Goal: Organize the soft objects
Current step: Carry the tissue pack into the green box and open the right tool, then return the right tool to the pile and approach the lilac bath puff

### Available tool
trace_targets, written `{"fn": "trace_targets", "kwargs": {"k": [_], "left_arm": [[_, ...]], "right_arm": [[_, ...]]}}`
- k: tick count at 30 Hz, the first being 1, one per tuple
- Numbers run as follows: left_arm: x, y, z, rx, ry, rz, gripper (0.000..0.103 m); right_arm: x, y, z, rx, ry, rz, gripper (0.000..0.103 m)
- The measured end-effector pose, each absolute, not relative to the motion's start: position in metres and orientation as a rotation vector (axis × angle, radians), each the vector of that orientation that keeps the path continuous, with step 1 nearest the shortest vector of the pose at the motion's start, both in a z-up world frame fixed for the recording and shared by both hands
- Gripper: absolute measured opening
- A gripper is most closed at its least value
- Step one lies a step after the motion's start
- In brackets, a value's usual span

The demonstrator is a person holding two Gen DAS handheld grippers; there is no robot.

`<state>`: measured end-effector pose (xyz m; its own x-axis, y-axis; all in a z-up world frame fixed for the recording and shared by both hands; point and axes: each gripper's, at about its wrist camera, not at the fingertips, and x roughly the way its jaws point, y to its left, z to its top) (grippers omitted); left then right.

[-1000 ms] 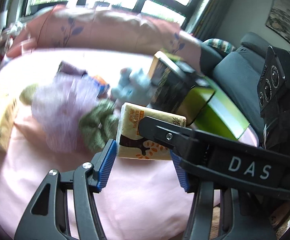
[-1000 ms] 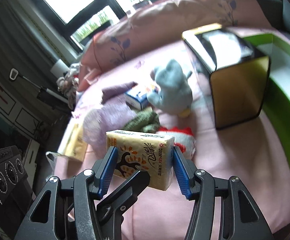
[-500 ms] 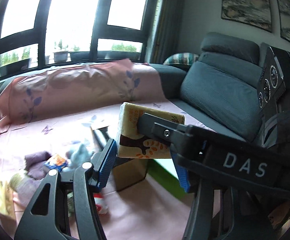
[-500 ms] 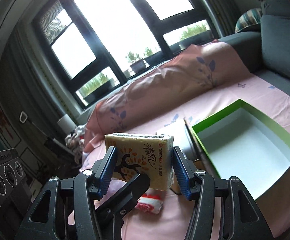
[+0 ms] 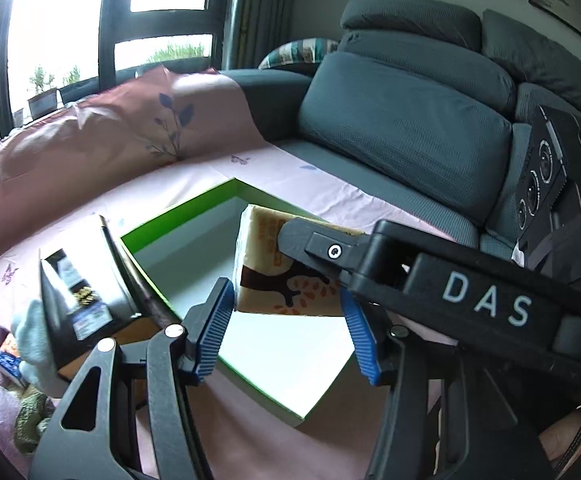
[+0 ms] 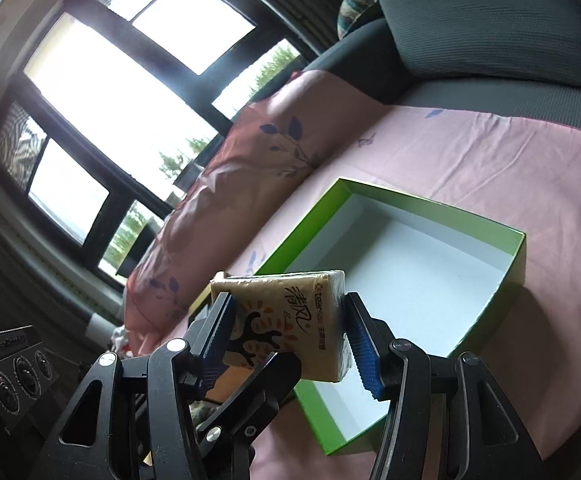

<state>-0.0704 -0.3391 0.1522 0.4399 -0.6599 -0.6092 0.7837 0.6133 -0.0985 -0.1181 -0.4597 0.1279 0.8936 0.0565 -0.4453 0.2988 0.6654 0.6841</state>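
Both grippers, left (image 5: 286,328) and right (image 6: 290,344), clamped one tissue pack (image 6: 290,316); the green box (image 6: 518,256) lay open at two o'clock, the pack's long axis spanning the right jaws.

Tissue pack (image 5: 278,276) sits between both grippers' pads, above the open box (image 6: 520,256). Left gripper (image 5: 286,328) and right gripper (image 6: 290,336) clamp it from crossing sides. Box lies on the sheet (image 6: 470,160), sofa cushions (image 5: 402,120) behind it. In the left wrist view a dark carton (image 5: 82,280) stands just left of the box, touching its wall; plush toy (image 5: 30,340) and other soft things further left.
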Motion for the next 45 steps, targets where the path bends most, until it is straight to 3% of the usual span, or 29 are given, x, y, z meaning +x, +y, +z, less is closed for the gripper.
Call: {"fn": "trace_targets", "kwargs": {"k": [10, 11, 12, 13, 14, 18, 31, 33, 45], "left_arm": [[-0.056, -0.357, 0.124, 0.145, 0.800, -0.914, 0.056], [-0.056, -0.355, 0.124, 0.137, 0.803, -0.916, 0.056], [-0.055, -0.353, 0.125, 0.131, 0.806, -0.921, 0.060], [-0.056, -0.349, 0.126, 0.123, 0.805, -0.929, 0.063], [-0.056, -0.343, 0.128, 0.110, 0.798, -0.936, 0.069], [-0.058, -0.314, 0.138, 0.063, 0.749, -0.898, 0.082], [-0.053, -0.145, 0.164, -0.135, 0.686, -0.582, 0.092], [-0.055, -0.120, 0.161, -0.145, 0.685, -0.498, 0.102], [-0.049, 0.008, 0.105, -0.281, 0.717, -0.171, 0.101]], "right_arm": [[-0.113, -0.471, 0.109, 0.860, 0.489, -0.269, 0.058], [-0.113, -0.471, 0.110, 0.855, 0.487, -0.284, 0.063], [-0.114, -0.470, 0.111, 0.849, 0.485, -0.298, 0.076], [-0.116, -0.469, 0.112, 0.840, 0.481, -0.311, 0.082], [-0.118, -0.468, 0.114, 0.831, 0.471, -0.318, 0.087], [-0.122, -0.461, 0.121, 0.819, 0.439, -0.312, 0.087], [-0.106, -0.406, 0.143, 0.675, 0.447, -0.222, 0.087], [-0.099, -0.392, 0.146, 0.640, 0.462, -0.189, 0.087], [-0.059, -0.286, 0.150, 0.431, 0.557, 0.052, 0.095]]}}
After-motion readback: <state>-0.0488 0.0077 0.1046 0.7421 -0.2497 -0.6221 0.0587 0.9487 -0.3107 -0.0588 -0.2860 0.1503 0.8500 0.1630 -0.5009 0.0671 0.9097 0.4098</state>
